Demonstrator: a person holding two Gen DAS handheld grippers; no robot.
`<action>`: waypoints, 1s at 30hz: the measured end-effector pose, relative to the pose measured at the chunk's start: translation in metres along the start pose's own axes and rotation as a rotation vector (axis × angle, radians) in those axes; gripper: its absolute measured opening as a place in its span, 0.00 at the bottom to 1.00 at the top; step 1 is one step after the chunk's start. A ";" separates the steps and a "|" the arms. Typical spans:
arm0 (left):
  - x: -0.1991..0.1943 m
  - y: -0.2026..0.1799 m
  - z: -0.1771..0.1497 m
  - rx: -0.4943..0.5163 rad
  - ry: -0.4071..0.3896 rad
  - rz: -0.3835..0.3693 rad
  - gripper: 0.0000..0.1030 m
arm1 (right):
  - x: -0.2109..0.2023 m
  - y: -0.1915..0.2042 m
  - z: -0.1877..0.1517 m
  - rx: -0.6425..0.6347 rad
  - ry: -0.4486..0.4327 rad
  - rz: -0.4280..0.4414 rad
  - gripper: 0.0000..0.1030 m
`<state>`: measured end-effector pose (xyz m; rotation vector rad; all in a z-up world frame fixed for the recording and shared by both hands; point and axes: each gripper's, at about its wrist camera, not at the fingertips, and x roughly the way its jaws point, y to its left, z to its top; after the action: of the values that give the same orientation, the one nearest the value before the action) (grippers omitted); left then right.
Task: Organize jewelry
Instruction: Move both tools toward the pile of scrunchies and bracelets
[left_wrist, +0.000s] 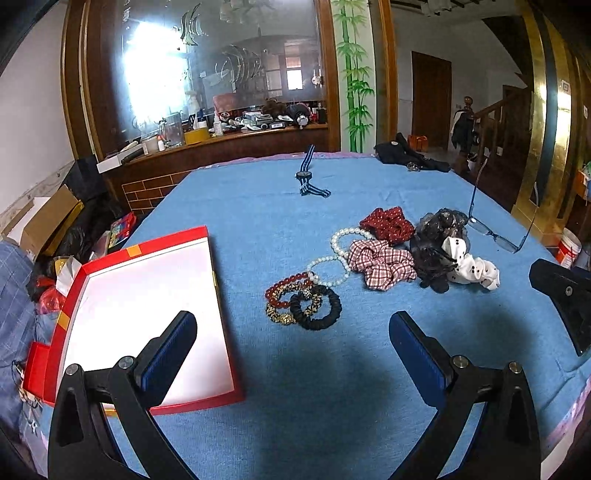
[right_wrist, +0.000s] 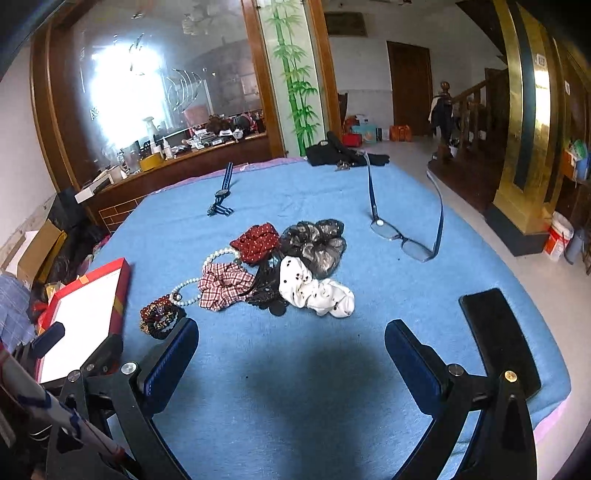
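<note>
On the woven blue cloth (left_wrist: 258, 206), four ruffled fabric scrunchies (left_wrist: 384, 264) bunch beside two pearl bracelets (left_wrist: 328, 271), a red bead bracelet (left_wrist: 286, 293) and a black hair tie (left_wrist: 316, 306). The flat red box (left_wrist: 147, 321) lies left. Left gripper (left_wrist: 291, 343) and right gripper (right_wrist: 291, 349) gape wide, holding nothing.

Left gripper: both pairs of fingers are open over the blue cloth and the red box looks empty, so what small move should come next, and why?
Probably ease the left gripper forward and down onto the black hair tie. It lies nearest the open fingers, at the front of the bracelet pile, and the red box sits right beside it.
</note>
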<state>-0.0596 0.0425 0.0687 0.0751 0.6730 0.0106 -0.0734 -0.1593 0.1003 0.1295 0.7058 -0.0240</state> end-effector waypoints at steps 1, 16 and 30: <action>0.001 0.000 -0.001 0.000 0.007 -0.001 1.00 | 0.001 0.000 -0.001 -0.001 0.005 -0.002 0.99; 0.012 0.007 -0.009 -0.058 0.007 -0.053 1.00 | 0.011 0.002 -0.005 -0.002 0.037 0.007 0.99; 0.014 0.005 -0.010 -0.046 0.014 -0.045 1.00 | 0.015 0.004 -0.005 -0.009 0.048 0.006 0.99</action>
<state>-0.0544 0.0482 0.0527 0.0158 0.6880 -0.0166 -0.0654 -0.1545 0.0871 0.1237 0.7533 -0.0124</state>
